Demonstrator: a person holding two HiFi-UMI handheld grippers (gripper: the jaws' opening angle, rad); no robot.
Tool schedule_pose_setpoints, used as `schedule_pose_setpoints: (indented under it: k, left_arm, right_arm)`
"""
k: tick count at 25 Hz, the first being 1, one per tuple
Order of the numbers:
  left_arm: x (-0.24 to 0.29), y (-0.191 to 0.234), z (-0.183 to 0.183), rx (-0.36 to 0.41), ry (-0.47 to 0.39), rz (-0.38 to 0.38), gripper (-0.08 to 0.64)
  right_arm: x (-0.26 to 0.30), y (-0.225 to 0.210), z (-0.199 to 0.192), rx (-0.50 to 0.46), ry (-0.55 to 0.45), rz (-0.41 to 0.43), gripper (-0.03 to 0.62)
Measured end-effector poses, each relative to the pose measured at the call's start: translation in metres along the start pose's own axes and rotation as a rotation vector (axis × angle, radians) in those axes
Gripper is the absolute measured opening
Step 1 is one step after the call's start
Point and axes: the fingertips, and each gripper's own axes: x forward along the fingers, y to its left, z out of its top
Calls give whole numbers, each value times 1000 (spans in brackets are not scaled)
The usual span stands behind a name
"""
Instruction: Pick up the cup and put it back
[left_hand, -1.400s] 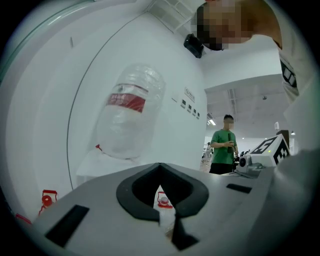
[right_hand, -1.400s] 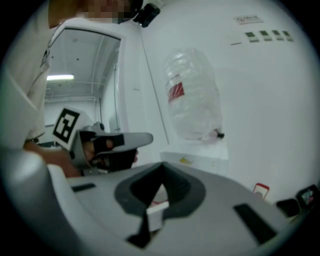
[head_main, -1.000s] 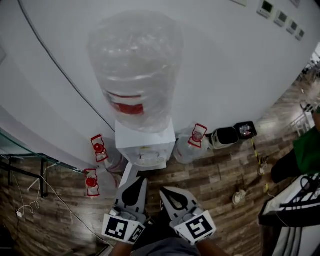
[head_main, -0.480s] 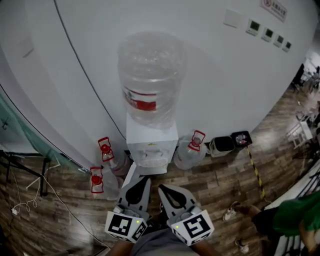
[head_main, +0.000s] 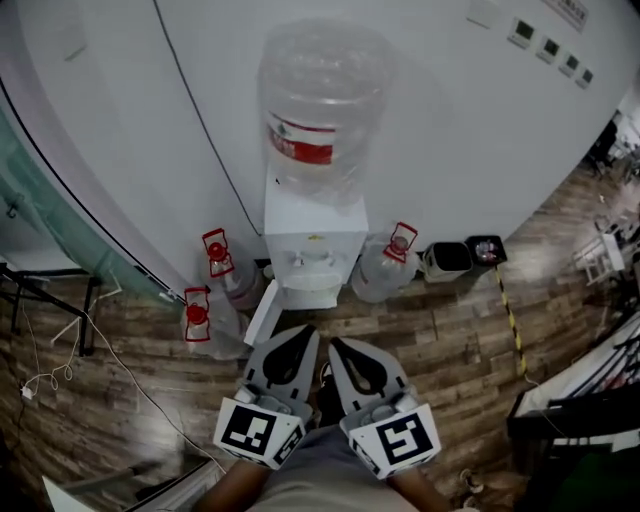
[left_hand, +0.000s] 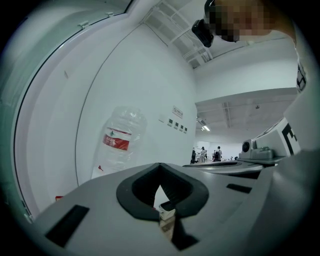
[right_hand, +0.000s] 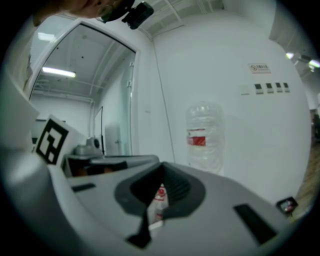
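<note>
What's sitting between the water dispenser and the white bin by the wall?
A spare water jug with a red-handled cap stands there, right beside the dispenser; the head view shows it.

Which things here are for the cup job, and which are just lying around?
For the job: left gripper, right gripper, both shut and empty; probably the water dispenser. No cup shows.
Just lying about: spare bottles on the floor, two bins, white cable.

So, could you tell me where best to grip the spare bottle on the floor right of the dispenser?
Probably the red handle at its neck, from above: the bottle seems upright, and its smooth round body looks too wide to clamp.
</note>
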Motion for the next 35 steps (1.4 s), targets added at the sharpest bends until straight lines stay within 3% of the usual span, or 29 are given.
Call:
schedule_pose_setpoints:
  k: [12,35]
  left_arm:
    - [-10,-3,3,16,9,-33,6]
    - [-23,4,-2,-7,14,-27,6]
  right_arm:
    - [-1,7,1,8,13,-9,23]
    - [-9,7,-10,30,42,-31,23]
